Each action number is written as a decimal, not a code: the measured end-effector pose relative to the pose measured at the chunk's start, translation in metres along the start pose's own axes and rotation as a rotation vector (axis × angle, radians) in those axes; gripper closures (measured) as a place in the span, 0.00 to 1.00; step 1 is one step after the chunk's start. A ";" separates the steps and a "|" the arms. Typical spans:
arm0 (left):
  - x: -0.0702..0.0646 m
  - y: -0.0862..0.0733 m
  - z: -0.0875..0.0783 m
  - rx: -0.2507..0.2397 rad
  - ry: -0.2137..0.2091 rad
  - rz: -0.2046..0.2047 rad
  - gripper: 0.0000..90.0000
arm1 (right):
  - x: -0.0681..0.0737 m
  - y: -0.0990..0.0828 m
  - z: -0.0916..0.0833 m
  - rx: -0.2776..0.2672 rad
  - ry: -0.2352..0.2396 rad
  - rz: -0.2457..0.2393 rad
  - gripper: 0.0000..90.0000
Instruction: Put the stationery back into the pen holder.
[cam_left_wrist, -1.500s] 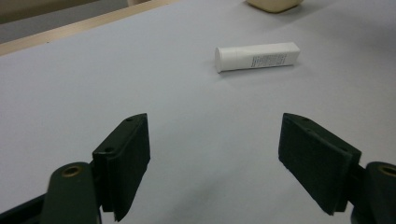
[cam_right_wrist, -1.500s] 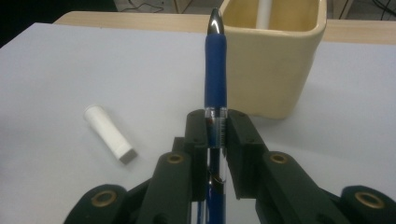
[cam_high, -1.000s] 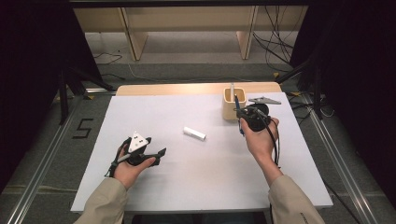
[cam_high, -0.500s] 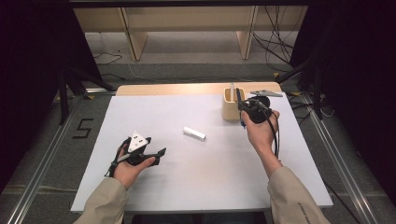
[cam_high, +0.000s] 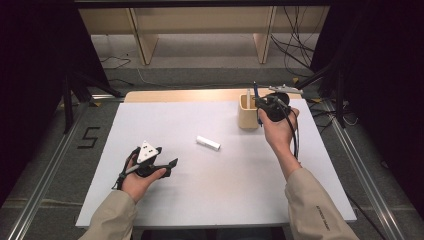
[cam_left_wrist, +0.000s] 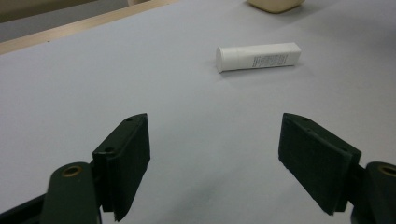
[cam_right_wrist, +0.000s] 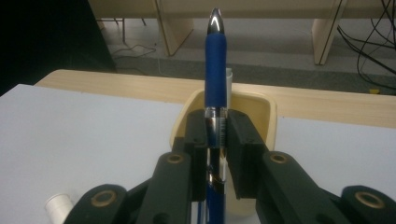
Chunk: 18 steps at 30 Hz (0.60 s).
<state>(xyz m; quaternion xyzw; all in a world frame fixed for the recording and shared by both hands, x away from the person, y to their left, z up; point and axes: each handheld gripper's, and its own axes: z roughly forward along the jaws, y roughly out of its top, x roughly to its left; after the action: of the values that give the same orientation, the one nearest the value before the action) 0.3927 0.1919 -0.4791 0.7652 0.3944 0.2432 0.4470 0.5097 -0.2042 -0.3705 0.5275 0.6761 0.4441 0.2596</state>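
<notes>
My right tongs (cam_right_wrist: 216, 140) are clamped on a blue pen (cam_right_wrist: 215, 65), holding it upright just in front of the beige cup (cam_right_wrist: 266, 109) at the far right of the tabletop (cam_high: 200, 200). My left tongs (cam_left_wrist: 215, 158) hang wide open and empty near the front left, facing a white tube (cam_left_wrist: 258, 57) lying mid-table.
</notes>
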 end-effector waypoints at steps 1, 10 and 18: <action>0.000 0.000 0.000 0.001 0.000 0.002 0.28 | 0.000 0.002 0.001 -0.005 0.000 -0.001 0.88; 0.000 0.000 0.000 0.001 -0.002 -0.004 0.28 | -0.001 0.016 0.011 -0.032 -0.009 -0.006 0.88; 0.000 0.000 0.000 0.000 -0.003 -0.002 0.28 | -0.004 0.026 0.020 -0.048 -0.018 0.004 0.88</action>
<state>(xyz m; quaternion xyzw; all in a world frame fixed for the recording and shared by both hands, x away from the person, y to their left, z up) 0.3927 0.1916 -0.4793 0.7652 0.3946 0.2416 0.4476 0.5397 -0.2003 -0.3578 0.5265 0.6620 0.4557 0.2774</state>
